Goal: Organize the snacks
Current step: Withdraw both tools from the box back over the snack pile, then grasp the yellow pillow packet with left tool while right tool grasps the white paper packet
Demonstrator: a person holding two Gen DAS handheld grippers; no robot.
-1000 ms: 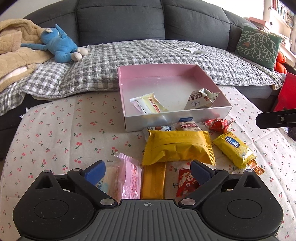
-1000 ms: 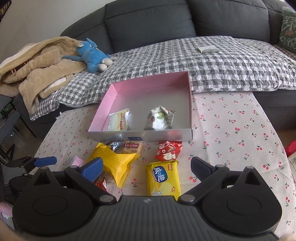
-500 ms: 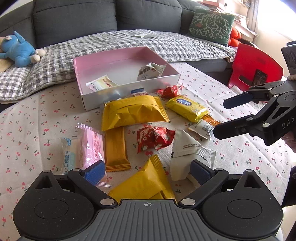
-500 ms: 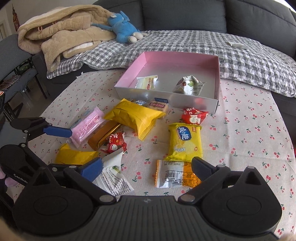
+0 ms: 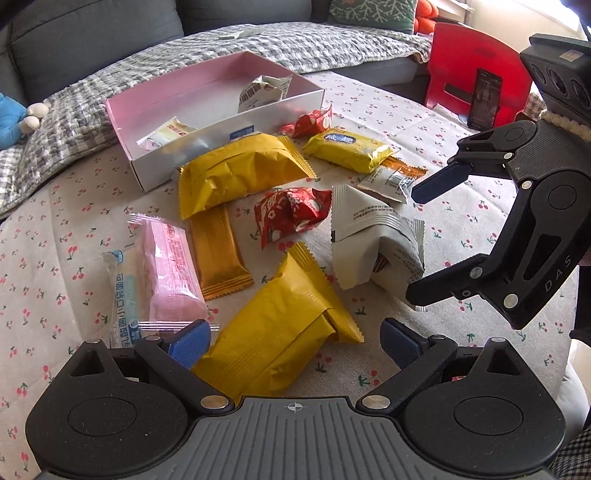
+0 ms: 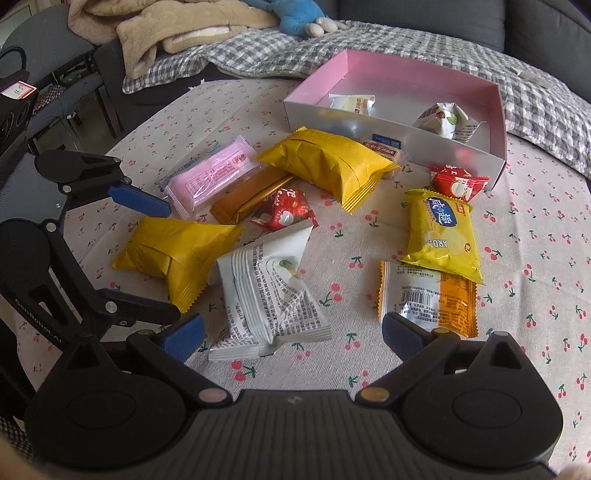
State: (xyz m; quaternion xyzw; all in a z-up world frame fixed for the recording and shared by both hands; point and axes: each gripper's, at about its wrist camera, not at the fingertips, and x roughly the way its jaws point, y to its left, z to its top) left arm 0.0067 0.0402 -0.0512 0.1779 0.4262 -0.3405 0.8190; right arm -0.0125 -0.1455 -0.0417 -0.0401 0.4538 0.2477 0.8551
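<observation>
A pink box [image 5: 122, 122] [image 6: 369, 125] stands at the table's far side with two small packets inside. Several snacks lie loose in front of it. My left gripper [image 5: 295, 339] is open, its fingers either side of the near yellow packet [image 5: 280, 332] [image 6: 177, 251]. My right gripper [image 6: 293, 334] is open too, just short of the white packet [image 6: 266, 291] [image 5: 373, 240]. Each gripper shows in the other's view, the right gripper [image 5: 428, 240] beside the white packet. A big yellow packet [image 5: 240, 173], a red packet [image 5: 291, 214] and a pink packet [image 5: 170, 273] lie further in.
A yellow chips bag [image 6: 439, 229] and an orange-white packet [image 6: 424, 295] lie at the right. Behind the table is a grey sofa with a checked blanket [image 6: 258, 55], a blue plush toy [image 6: 299, 14] and a beige jacket [image 6: 166, 26]. A red chair [image 5: 476, 85] stands at the right.
Both grippers have come down and in toward the near snacks, so the packets look larger. Each gripper now sits close beside the other. Both stay open.
</observation>
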